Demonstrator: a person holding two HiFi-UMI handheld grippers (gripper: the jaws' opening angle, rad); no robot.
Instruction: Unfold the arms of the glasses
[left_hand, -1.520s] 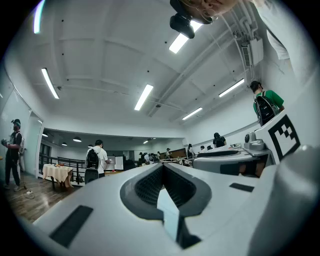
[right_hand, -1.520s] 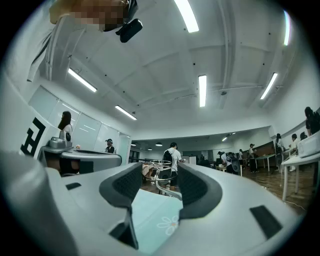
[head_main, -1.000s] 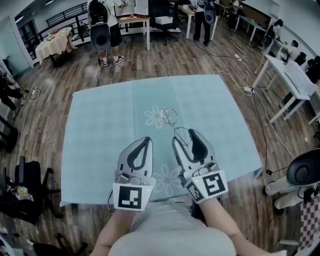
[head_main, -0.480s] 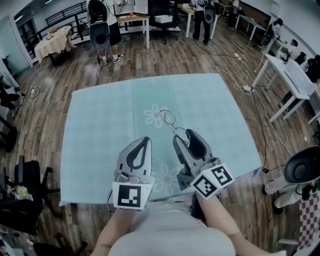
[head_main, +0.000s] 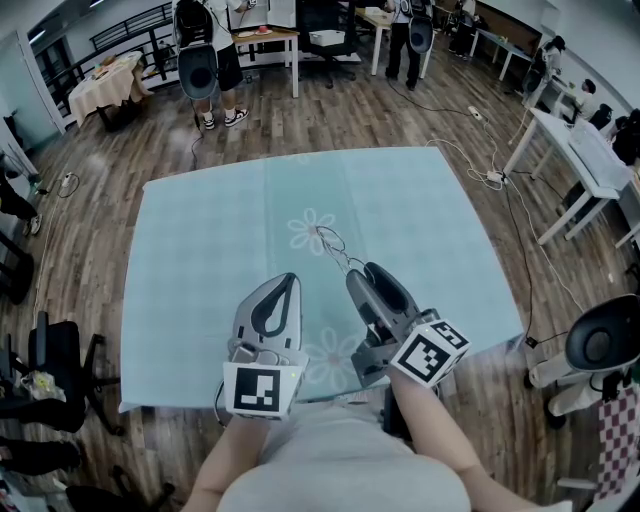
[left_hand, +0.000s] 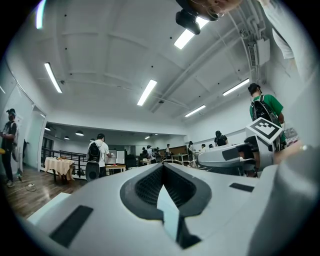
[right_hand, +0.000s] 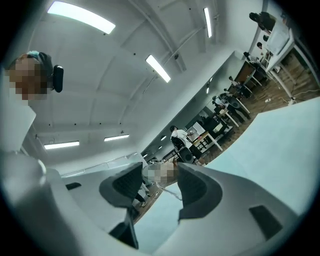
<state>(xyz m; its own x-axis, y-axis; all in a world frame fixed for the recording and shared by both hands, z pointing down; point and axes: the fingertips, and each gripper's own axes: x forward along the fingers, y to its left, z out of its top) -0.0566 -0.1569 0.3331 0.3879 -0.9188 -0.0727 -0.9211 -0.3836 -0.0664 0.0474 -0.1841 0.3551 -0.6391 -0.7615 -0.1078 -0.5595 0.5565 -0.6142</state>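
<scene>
Over the near edge of the blue table (head_main: 200, 250), the left gripper (head_main: 291, 281) hangs clenched tight with nothing in it. To its right, the thin wire glasses (head_main: 330, 242) stick out above the middle of the table. The right gripper (head_main: 364, 272), tipped sideways over the table's near edge, grasps their near end.

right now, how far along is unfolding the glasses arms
Done: nothing clearly; the glasses are too thin here to show either arm swung out. In hand: the right hand-held gripper seems to hold them above the blue tablecloth, while the left hand-held gripper is shut, empty, beside it. Left: likely opening both arms.
</scene>
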